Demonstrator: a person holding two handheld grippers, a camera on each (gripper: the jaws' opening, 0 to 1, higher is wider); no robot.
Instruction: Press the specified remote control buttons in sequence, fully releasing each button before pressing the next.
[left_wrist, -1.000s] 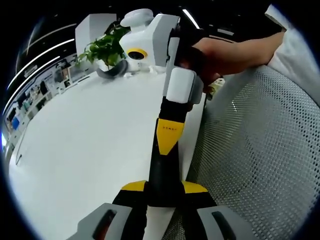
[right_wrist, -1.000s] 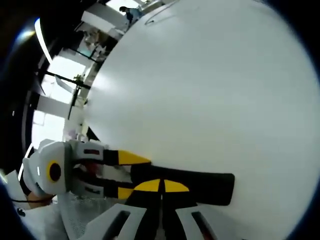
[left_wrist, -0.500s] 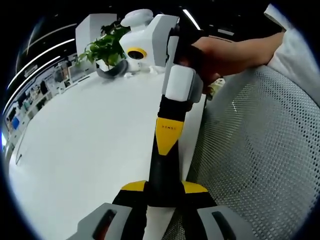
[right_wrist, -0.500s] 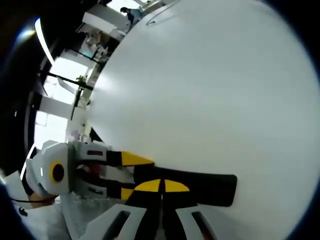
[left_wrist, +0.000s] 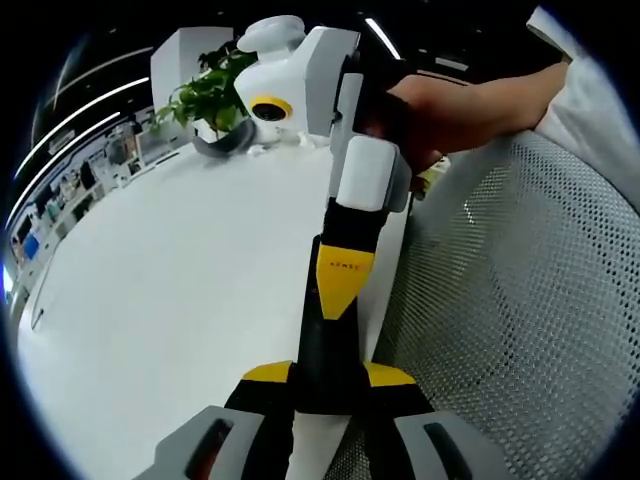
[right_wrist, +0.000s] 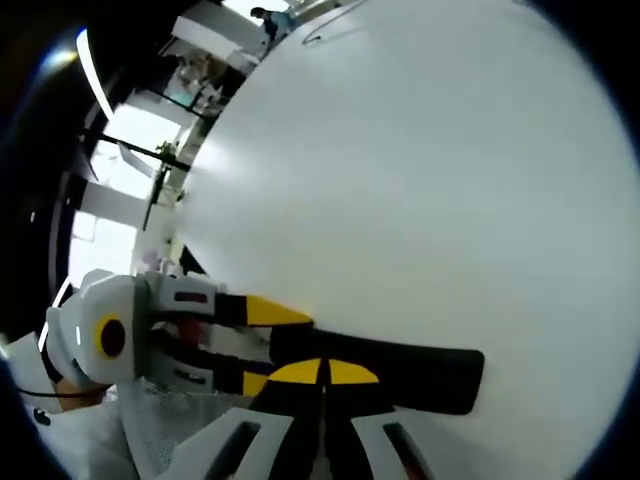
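Left gripper (left_wrist: 325, 385) is clamped on the black remote (left_wrist: 322, 350) at the table's (left_wrist: 180, 290) edge. Right gripper (right_wrist: 322, 372) rests closed on the remote too.

- The left gripper view is looking low and close along its own jaws across the white table (left_wrist: 150, 300), facing a potted plant (left_wrist: 205, 95) at the far edge, with a mesh chair (left_wrist: 520, 300) beside it.
- The right gripper view is sitting rolled, hovering near the same table (right_wrist: 420, 180), facing distant shelving.
- Both are sharing the tabletop and the black remote (left_wrist: 328, 350) (right_wrist: 400, 365), each catching the other gripper (left_wrist: 340, 270) (right_wrist: 250, 340).
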